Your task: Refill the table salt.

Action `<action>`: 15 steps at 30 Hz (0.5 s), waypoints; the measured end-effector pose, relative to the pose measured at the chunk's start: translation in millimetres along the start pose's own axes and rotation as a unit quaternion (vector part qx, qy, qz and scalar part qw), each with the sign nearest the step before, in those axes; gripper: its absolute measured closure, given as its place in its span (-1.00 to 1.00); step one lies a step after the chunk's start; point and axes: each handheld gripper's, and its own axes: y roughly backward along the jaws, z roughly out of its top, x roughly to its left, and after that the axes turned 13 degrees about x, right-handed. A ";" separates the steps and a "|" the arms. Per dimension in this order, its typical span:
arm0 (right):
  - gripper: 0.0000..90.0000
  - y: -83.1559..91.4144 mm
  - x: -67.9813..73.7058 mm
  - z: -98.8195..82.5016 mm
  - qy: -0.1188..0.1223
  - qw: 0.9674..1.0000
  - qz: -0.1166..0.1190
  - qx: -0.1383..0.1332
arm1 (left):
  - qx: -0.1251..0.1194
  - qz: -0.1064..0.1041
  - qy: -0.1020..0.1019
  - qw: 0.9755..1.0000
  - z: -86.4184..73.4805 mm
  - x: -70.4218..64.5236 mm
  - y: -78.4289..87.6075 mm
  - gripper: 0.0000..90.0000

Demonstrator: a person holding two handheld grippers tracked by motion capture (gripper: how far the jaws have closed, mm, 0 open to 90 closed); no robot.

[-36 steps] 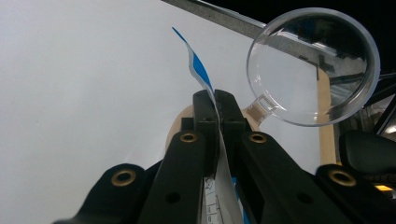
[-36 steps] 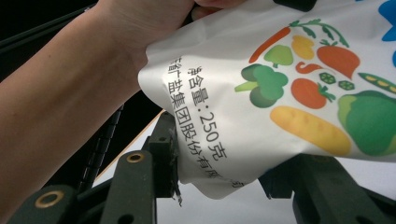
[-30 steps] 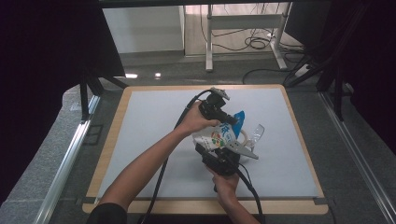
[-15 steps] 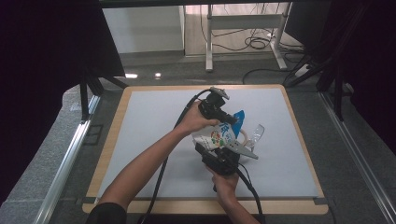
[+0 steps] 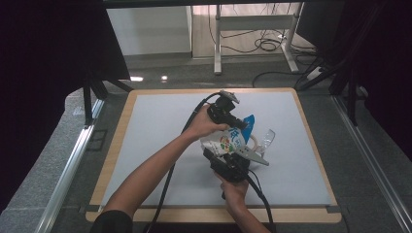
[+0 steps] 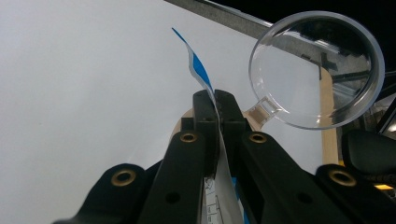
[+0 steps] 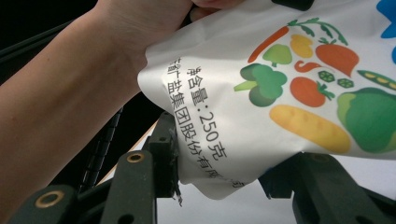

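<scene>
**White printed pouch pinched between two grippers over the grey mat**

Nearest the table's front edge, in the high view, the right gripper (image 5: pixel 232 162), black, two-jawed, gripped from below by a hand, cable trailing back toward the edge; its jaws clamped on the lower end of the white plastic pouch printed with coloured vegetables and black lettering (image 5: pixel 227 141), seen close in the right gripper view as crumpled film (image 7: pixel 261 98) bulging between the two black jaws; just behind, a bare forearm (image 7: pixel 60 93) crossing that view; farther on, the left gripper (image 5: pixel 224 112), jaws pressed together on the pouch's blue-and-white top edge (image 6: pixel 198 70), thin film running straight down between them; beyond and beside it, a clear round plastic cup with a small tab (image 6: pixel 317 70), lying on the pale grey mat (image 5: pixel 160 126) just right of the pouch; wooden table border (image 5: pixel 116 136) around the mat.
</scene>
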 end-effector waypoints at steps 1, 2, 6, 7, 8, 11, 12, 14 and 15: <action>0.26 0.0 0.1 -0.1 0.001 1.000 0.000 0.000 | 0.000 0.000 0.000 1.000 -0.1 -0.1 0.0 0.99; 0.26 -0.2 0.1 -0.1 0.001 1.000 0.000 0.000 | -0.001 0.001 0.000 1.000 -0.3 -0.1 0.0 0.99; 0.26 -0.8 0.3 -0.4 0.003 1.000 0.001 0.001 | 0.000 0.001 0.001 1.000 -1.0 -0.2 0.3 0.99; 0.26 -0.9 0.3 -0.4 0.003 1.000 0.001 0.001 | 0.000 0.001 0.001 1.000 -1.2 -0.2 0.2 0.99; 0.26 -1.1 0.3 -0.5 0.003 1.000 0.000 0.001 | 0.000 0.001 0.001 1.000 -1.4 -0.1 0.3 0.99; 0.26 -1.5 0.5 -0.7 0.003 1.000 0.001 0.002 | 0.000 0.001 0.001 1.000 -2.3 0.5 0.3 0.99; 0.26 -1.8 0.6 -0.8 0.003 1.000 0.001 0.002 | 0.000 0.001 0.002 1.000 -2.7 0.5 0.3 0.99; 0.26 -2.2 1.1 -1.1 0.003 1.000 0.001 0.002 | 0.001 0.001 0.002 1.000 -3.3 0.7 0.2 0.99; 0.26 -2.5 1.3 -1.2 0.002 1.000 0.001 0.002 | 0.001 0.002 0.002 1.000 -3.5 0.8 0.2 0.99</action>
